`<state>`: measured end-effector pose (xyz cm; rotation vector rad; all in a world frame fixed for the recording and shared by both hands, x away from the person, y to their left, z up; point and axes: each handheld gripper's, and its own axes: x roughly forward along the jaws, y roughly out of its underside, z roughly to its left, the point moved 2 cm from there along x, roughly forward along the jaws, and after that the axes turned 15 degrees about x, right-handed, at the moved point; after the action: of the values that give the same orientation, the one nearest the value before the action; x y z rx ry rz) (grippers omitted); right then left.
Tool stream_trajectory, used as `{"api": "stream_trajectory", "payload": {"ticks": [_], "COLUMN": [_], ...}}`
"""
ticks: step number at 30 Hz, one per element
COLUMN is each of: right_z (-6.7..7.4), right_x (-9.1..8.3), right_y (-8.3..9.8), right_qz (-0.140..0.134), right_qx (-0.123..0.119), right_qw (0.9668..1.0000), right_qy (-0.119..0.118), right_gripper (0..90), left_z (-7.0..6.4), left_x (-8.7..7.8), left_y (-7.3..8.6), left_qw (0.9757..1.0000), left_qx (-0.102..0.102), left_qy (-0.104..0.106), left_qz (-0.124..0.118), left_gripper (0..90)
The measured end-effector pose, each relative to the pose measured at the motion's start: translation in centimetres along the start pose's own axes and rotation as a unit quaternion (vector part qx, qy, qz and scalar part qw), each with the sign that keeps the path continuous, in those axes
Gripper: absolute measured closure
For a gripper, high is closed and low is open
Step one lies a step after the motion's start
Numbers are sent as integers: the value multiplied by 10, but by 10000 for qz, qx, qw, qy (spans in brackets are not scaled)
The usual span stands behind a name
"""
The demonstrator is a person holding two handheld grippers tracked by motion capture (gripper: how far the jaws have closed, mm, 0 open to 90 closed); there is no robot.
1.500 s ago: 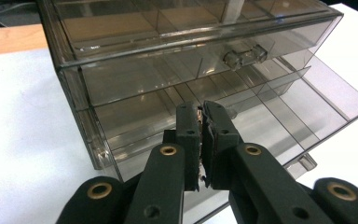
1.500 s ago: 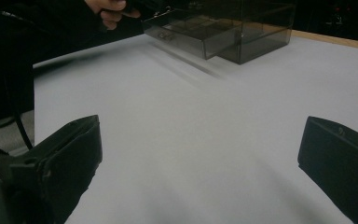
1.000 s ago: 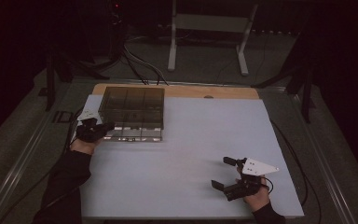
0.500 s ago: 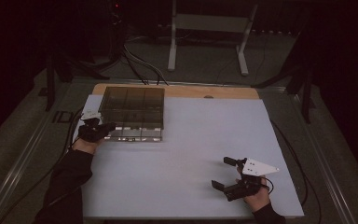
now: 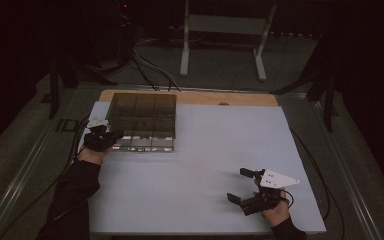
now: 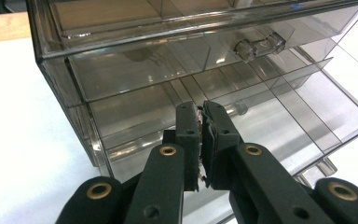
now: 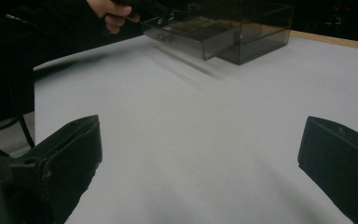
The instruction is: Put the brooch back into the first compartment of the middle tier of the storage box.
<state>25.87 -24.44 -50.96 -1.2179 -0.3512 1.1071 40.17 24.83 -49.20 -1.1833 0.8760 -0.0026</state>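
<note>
Drawer (image 6: 242,116) of smoked-plastic organizer (image 5: 142,120) stands pulled out.
Left gripper (image 6: 203,109) jaws pressed together at its front; right gripper (image 5: 247,186) spread wide, well apart.

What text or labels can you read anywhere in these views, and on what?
"ID": dark letters on the grey floor strip left of the table, partly cut off by the cable; more may follow.
The clear drawer box carries no readable label.
</note>
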Motion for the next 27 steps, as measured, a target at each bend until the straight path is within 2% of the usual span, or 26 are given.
{"api": "stream_trajectory", "payload": {"ticks": [7,8,11,13,17,23,27], "right_z": [0,0,0,0,0,0,-1], "right_x": [0,0,0,0,0,0,1], "right_y": [0,0,0,0,0,0,0], "right_qz": [-9,-17,1,-7,8,12,-5], "right_qx": [-6,-8,4,-4,1,-4,11], "right_qw": [10000,10000,10000,10000,10000,10000,10000], "right_qy": [0,3,4,1,0,-2,-13], "right_gripper": [0,0,0,0,0,0,0], "left_z": [3,3,4,4,2,-2,-4], "left_x": [-3,-4,-5,-5,-8,-16,-20], "left_y": [-1,-1,-1,-2,-5,-10,-12], "left_qw": [9997,9996,9995,9993,9993,9992,9989], "left_qx": [-210,-217,-266,-317,-300,-207,-278], "left_qy": [-38,-65,-83,-146,-162,-274,-303], "left_qz": [-95,-138,-148,-143,-163,-205,-233], "left_gripper": [860,806,797,686,555,424,329]}}
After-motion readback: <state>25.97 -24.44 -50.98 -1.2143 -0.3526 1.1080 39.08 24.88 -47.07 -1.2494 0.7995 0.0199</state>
